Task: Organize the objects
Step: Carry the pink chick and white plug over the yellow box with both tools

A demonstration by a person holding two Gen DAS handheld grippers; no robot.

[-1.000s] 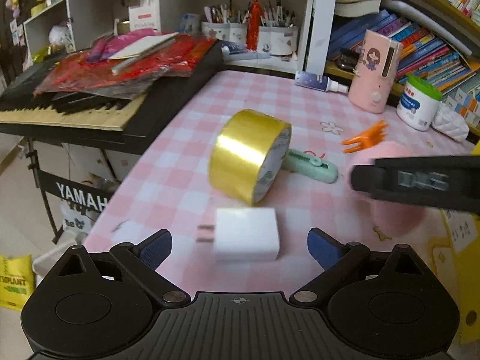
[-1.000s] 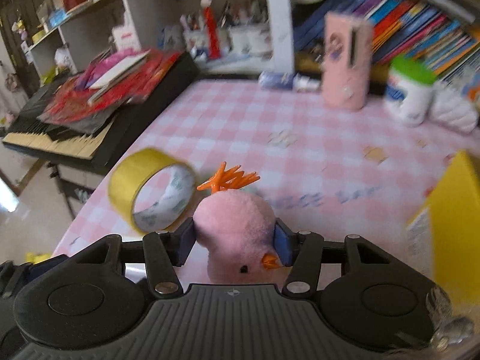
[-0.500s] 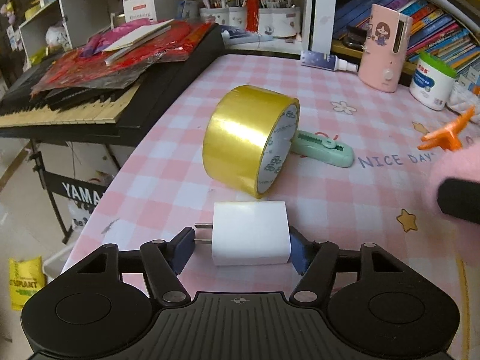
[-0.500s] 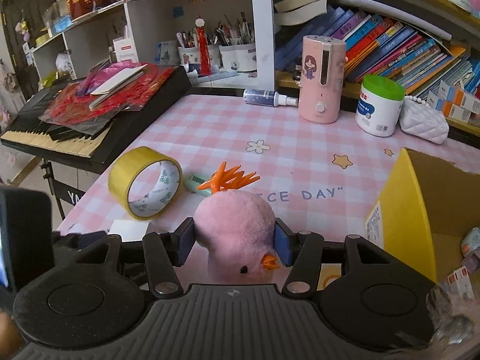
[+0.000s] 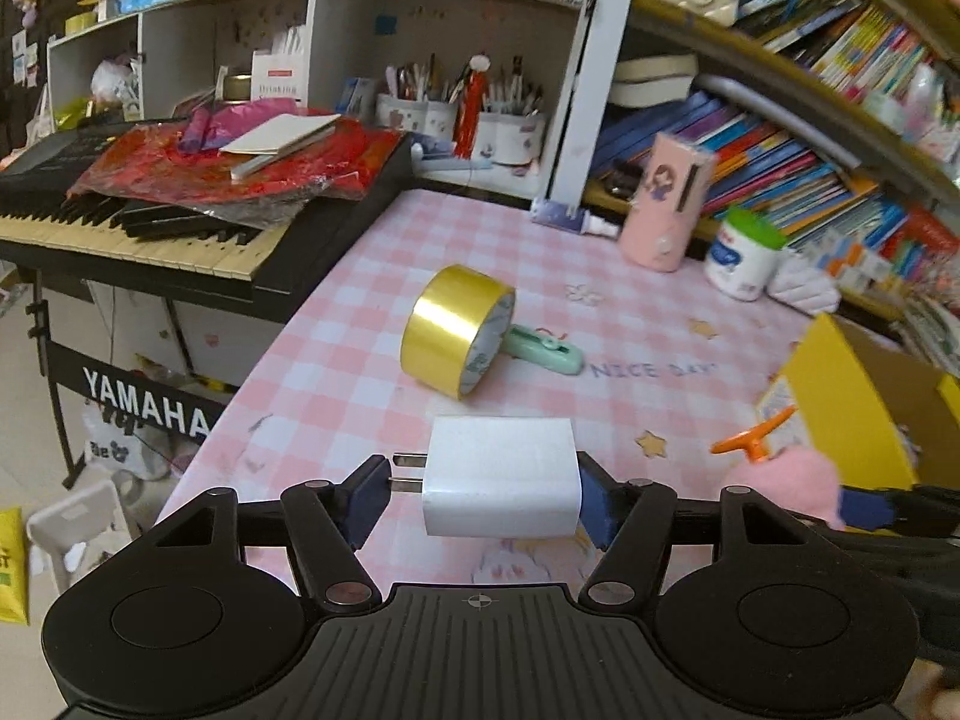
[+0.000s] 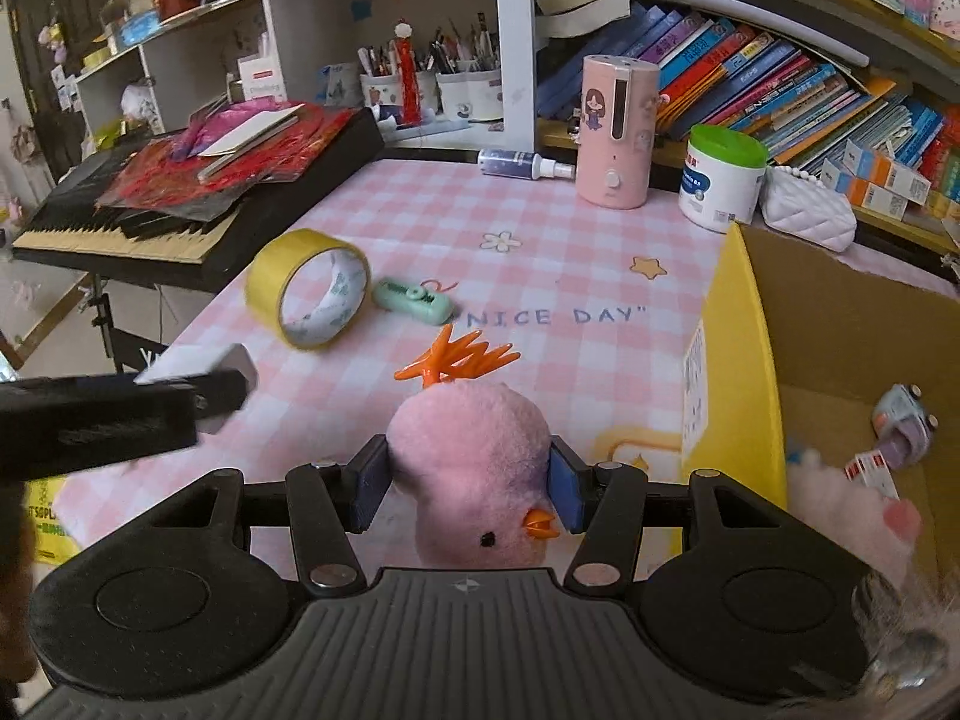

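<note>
Only right wrist view shows cardboard box contents (toy car).

Black Yamaha keyboard under red wrapping, pen cups on shelf, pink humidifier, green-lidded white jar, slanted books

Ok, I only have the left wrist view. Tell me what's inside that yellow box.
Observer: A small toy car lies inside the yellow box.
Operator: Now identify the pink thing at my right edge.
Observer: It's a pink plush chick with an orange beak, clamped in the right gripper.
Operator: List anything else in the box.
Observer: A fluffy pink toy sits in its near corner.
</note>
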